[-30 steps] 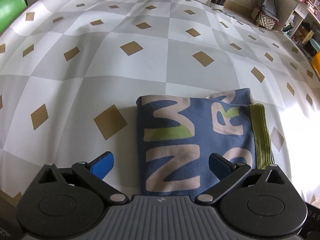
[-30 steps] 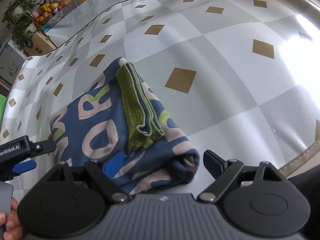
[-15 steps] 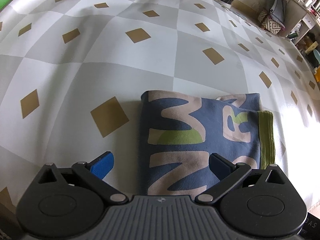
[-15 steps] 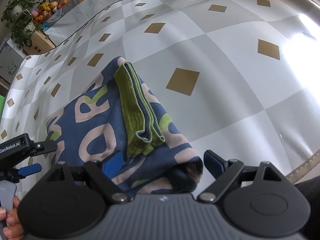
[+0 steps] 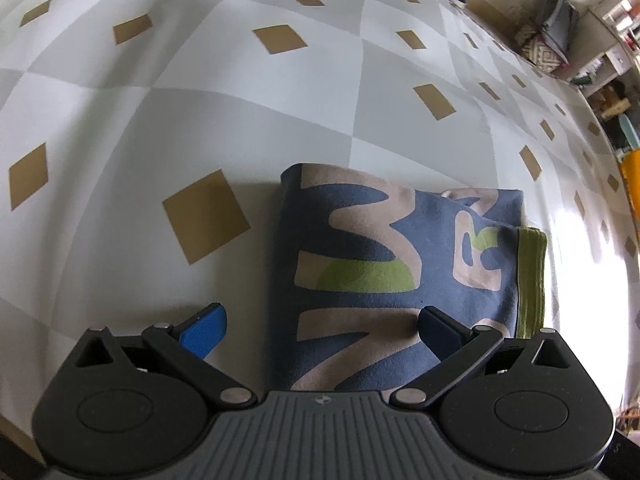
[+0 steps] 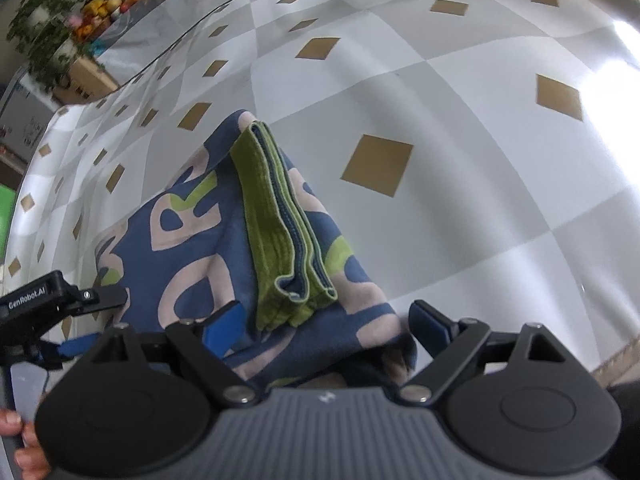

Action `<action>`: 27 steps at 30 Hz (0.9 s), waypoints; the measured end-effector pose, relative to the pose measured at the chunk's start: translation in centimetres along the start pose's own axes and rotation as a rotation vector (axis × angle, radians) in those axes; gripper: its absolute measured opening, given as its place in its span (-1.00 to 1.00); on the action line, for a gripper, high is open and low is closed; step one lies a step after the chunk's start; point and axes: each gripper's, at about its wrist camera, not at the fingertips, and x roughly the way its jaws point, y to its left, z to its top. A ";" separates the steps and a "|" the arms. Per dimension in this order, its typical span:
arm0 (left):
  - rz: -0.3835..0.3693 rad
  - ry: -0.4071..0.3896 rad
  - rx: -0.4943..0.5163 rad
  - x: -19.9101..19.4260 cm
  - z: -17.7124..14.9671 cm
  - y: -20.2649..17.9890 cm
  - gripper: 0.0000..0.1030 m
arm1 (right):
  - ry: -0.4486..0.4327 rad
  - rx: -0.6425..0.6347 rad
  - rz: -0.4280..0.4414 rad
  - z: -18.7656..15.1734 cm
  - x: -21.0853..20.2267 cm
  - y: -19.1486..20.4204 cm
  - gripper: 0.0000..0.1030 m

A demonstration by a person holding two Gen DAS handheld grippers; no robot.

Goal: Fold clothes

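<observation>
On the checkered surface, a folded blue garment; left gripper and right gripper fingers spread apart over it, clamping nothing.

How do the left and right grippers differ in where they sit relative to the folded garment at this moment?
The left gripper straddles the folded garment's left edge: one finger over the tablecloth, the other over the fabric. The right gripper brackets the garment's near right corner by the green waistband. The left views a flat side; the right views the stacked hem layers. Both are open and grip nothing.
</observation>
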 end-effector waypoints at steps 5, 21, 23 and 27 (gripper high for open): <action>-0.033 0.022 0.047 0.2 0.1 -0.3 0.99 | 0.053 -0.093 0.012 1.1 0.7 0.8 0.74; -0.113 0.068 0.105 0.9 0.7 -1.8 0.99 | 0.151 -0.278 0.159 3.8 2.1 1.5 0.86; -0.126 0.066 0.096 0.8 0.7 -1.5 0.99 | 0.137 -0.264 0.186 3.7 2.0 1.1 0.87; -0.156 0.058 0.057 0.7 0.9 -0.8 0.99 | 0.128 -0.285 0.203 3.7 2.1 1.1 0.88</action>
